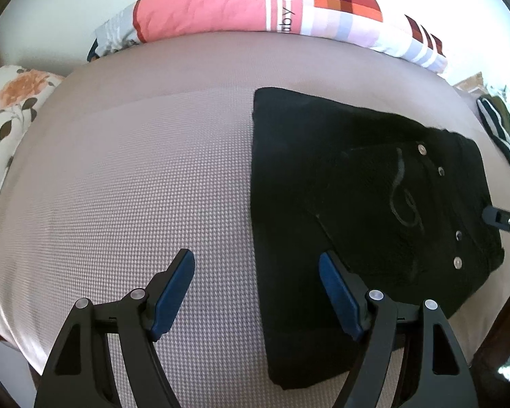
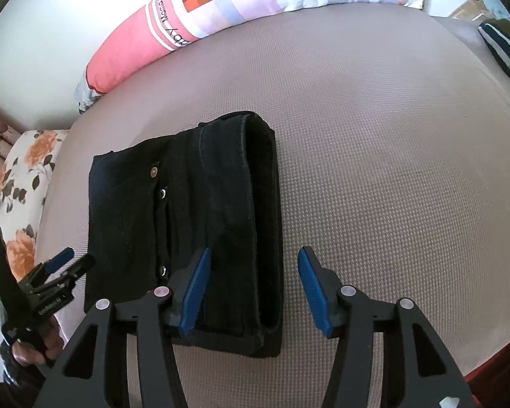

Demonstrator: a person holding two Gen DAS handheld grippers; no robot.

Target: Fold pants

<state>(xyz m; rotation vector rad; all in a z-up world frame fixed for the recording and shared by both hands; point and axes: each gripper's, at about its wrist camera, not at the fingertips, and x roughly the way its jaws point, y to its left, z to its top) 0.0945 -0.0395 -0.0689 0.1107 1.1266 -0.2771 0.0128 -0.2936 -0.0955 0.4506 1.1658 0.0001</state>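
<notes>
Lying folded on the bed [image 2: 391, 136] at the right-wrist frame's center-left, the black jeans [image 2: 187, 221] are running lengthwise up the frame under the half-parted, empty right claw [image 2: 253, 284], while the wide, empty left claw [image 1: 256, 287] is straddling their left edge.

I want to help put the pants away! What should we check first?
1. Pants folded into a neat block: ok.
2. Pants lying flat on the bed: ok.
3. Left gripper holding nothing: ok.
4. Right gripper let go, fingers apart: ok.
5. Pillow clear of the pants: ok.
6. Layers underneath smooth: cannot tell.
</notes>
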